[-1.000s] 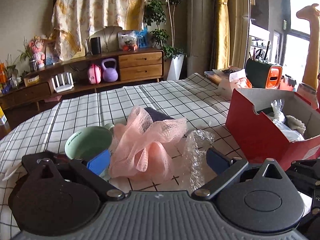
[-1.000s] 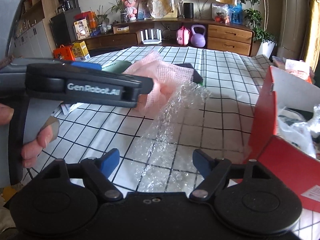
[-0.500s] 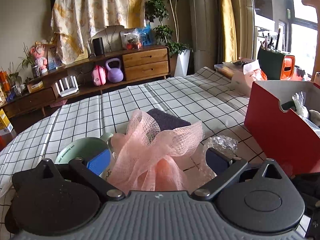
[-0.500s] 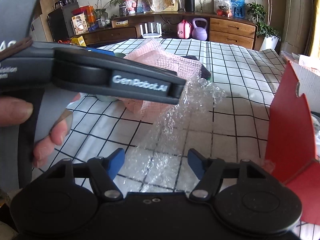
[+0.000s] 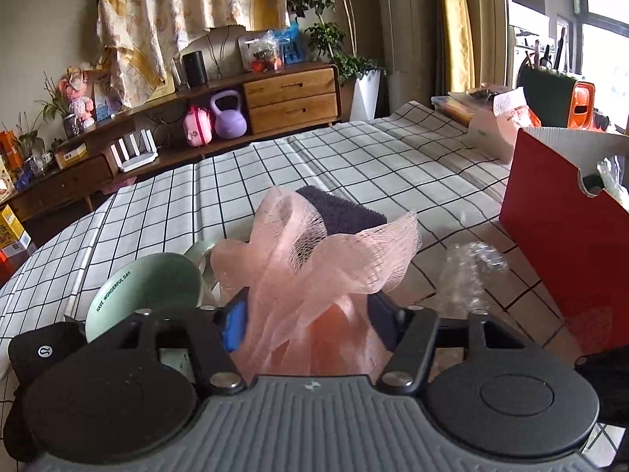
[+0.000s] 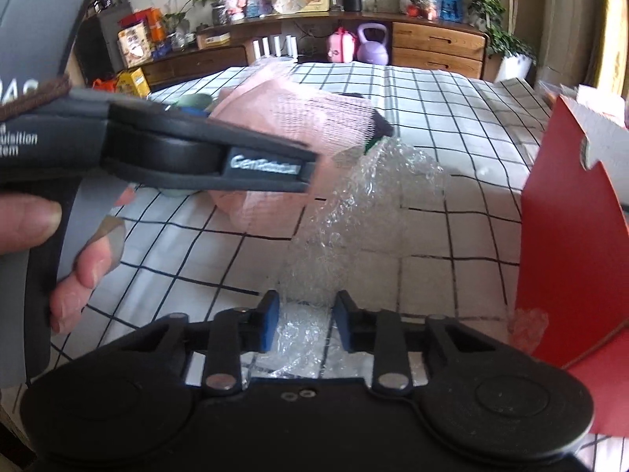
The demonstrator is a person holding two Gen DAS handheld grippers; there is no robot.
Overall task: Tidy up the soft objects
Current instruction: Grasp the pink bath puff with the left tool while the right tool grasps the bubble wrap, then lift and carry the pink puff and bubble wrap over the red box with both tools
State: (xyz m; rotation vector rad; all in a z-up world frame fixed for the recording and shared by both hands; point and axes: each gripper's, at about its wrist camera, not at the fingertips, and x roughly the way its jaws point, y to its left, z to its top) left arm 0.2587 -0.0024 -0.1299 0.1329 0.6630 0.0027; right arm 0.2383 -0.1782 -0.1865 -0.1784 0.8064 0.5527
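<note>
Between our left gripper's [image 5: 308,316] fingers sits the pink mesh pouf [image 5: 314,267], pinched after the jaws have just been closing. Our right gripper [image 6: 304,324] has likewise just been closing and nips the bubble wrap [image 6: 354,212] lying on the checked bench [image 6: 432,118]. At 3 o'clock stands the red box [image 5: 566,236]. We judge the thin film may slip or tear, and loose mesh may snag the green mug [image 5: 145,291]. Only the left view shows the mug's lettering; only the right shows the person's hand [image 6: 78,244].
</note>
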